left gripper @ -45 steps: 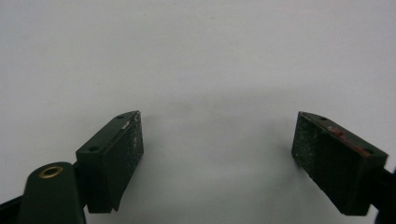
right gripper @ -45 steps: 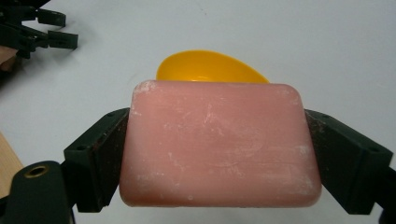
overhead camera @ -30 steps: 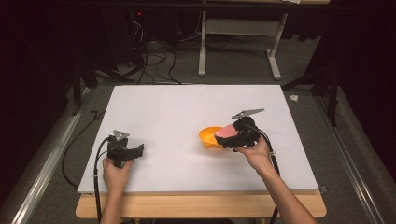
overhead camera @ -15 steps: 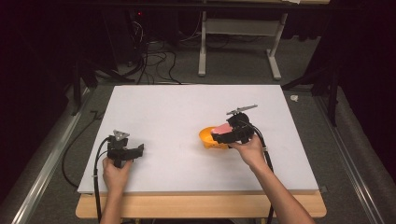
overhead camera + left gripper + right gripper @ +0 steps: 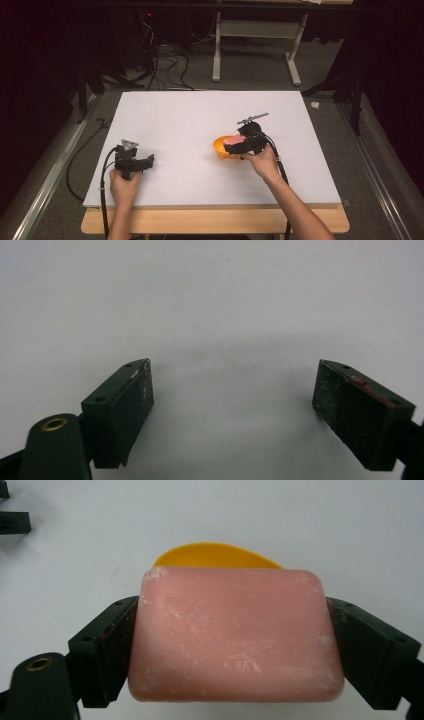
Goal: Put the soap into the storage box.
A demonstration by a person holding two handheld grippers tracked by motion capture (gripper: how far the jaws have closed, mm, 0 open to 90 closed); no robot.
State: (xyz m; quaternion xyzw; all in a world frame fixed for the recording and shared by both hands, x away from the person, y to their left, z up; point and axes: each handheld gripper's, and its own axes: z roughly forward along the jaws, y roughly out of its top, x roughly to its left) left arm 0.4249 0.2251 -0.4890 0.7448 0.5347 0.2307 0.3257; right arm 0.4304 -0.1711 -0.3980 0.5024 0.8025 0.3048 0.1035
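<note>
The left hand [image 5: 124,180] rested at the near left of the table, its gripper [image 5: 145,161] pointing right with jaws spread wide and nothing between them. The right hand [image 5: 261,161] reached farther in at centre-right, its gripper [image 5: 231,145] pointing left, clamped on a pink soap bar [image 5: 235,635].

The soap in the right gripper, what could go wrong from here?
1. The soap is held only by its two short ends in the right gripper; its smooth, rounded edges could let it slip out.
2. It hangs over the near rim of the orange dish, so if released now it might catch the rim and tip the dish or slide onto the table.
</note>
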